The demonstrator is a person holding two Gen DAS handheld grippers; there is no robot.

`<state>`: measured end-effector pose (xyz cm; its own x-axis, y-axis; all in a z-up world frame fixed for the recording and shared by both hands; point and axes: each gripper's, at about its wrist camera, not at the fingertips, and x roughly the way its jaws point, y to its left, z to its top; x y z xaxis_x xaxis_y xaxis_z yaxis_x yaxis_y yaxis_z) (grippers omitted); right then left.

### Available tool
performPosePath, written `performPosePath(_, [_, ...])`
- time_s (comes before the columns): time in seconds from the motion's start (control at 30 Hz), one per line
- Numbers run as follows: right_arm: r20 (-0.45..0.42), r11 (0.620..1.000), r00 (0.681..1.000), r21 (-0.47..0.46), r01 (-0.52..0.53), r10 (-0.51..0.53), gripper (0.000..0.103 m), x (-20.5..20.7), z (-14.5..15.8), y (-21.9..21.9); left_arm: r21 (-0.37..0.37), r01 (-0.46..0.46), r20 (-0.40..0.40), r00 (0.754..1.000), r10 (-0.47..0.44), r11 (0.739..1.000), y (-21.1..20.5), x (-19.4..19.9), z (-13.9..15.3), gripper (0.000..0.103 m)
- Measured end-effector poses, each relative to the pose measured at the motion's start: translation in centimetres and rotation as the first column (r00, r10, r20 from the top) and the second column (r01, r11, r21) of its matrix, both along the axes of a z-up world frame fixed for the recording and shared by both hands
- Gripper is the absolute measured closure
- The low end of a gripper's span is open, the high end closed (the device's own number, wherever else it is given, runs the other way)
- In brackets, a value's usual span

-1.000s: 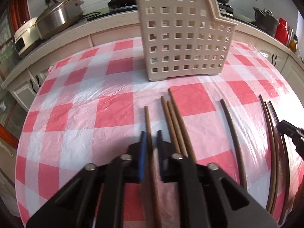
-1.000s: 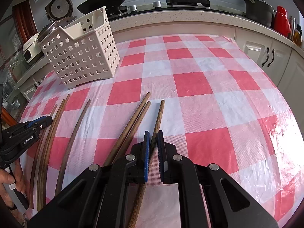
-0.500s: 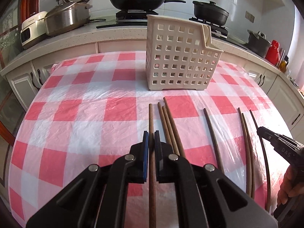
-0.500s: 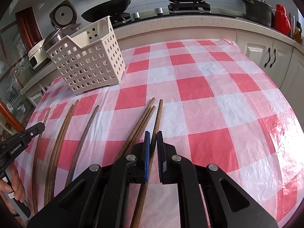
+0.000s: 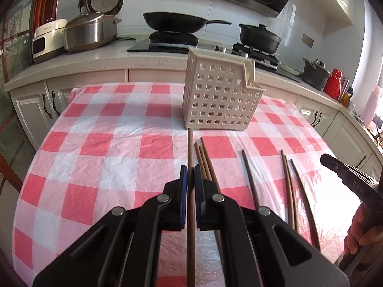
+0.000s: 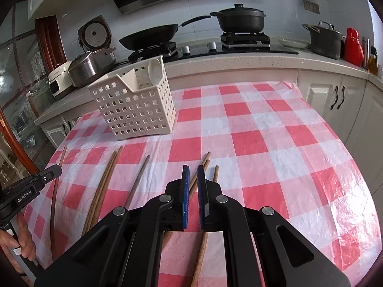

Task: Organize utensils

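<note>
My left gripper (image 5: 190,167) is shut on a brown chopstick (image 5: 190,143). It holds the chopstick above the checked cloth, pointing at the white slotted basket (image 5: 220,98). Several more chopsticks (image 5: 249,177) lie loose on the cloth to its right. My right gripper (image 6: 193,168) hovers with its pads almost together, and only cloth shows in the gap. One chopstick (image 6: 199,258) runs under its right finger, beside two others (image 6: 205,161). The basket (image 6: 136,110) stands at the far left with a white spoon (image 6: 155,68) in it.
The red-and-white tablecloth (image 6: 275,124) covers a round table that drops away on all sides. Behind it runs a counter with a rice cooker (image 5: 88,33), a wok (image 5: 174,21), black pots and a red bottle (image 6: 353,45). A hand (image 6: 24,239) holds the left gripper.
Both grippers have risen and tipped up. The left one has lifted its chopstick off the cloth. The chopstick that sat between the right pads now shows under the right finger.
</note>
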<state>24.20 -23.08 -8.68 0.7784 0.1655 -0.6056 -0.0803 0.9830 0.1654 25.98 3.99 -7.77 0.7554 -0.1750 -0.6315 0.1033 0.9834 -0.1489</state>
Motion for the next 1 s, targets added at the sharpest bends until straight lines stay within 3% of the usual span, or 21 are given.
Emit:
performPosePath(0.17, [0.031, 1.0, 0.999, -0.015, -0.022, 0.022, 0.096, -0.6, 0.8, 0.6, 0.006, 0.002, 0.037, 0.999, -0.002, 1.0, 0.0, -1.1, 1.2, 0.097])
performPosePath(0.27, [-0.034, 0.999, 0.999, -0.029, -0.016, 0.015, 0.095, 0.2, -0.5, 0.4, 0.009, 0.0, 0.028, 1.0, 0.0, 1.0, 0.0, -1.2, 1.0, 0.097])
performPosePath(0.4, [-0.162, 1.0, 0.987, -0.023, 0.014, -0.017, 0.084, 1.7, -3.4, -0.6, 0.01, 0.0, 0.031, 1.0, -0.001, 1.0, 0.1, -1.6, 0.9, 0.097])
performPosePath(0.67, [-0.224, 0.987, 0.974, -0.159, -0.017, -0.019, 0.083, 3.5, -6.3, 1.1, 0.014, -0.004, 0.033, 0.999, 0.003, 1.0, 0.3, -1.4, 0.7, 0.097])
performPosePath(0.8, [-0.213, 0.98, 0.976, -0.201, 0.005, -0.049, 0.075, 4.8, -6.3, 0.9, 0.013, -0.001, 0.02, 1.0, 0.001, 1.0, 0.4, -1.0, 0.2, 0.097])
performPosePath(0.87, [-0.225, 0.975, 0.973, -0.223, -0.003, -0.049, 0.076, 4.9, -6.2, 1.0, 0.012, -0.004, 0.018, 1.0, 0.004, 1.0, 0.5, -0.9, 0.2, 0.097])
performPosePath(0.97, [-0.238, 0.982, 0.971, -0.187, -0.028, -0.018, 0.095, 4.3, -6.2, 1.1, 0.006, -0.009, 0.019, 1.0, 0.009, 1.0, 0.7, -0.8, 0.2, 0.097])
performPosePath(1.0, [-0.237, 0.985, 0.971, -0.172, -0.027, -0.015, 0.096, 4.3, -6.2, 1.0, 0.005, -0.01, 0.021, 1.0, 0.01, 1.0, 0.7, -0.9, 0.2, 0.097])
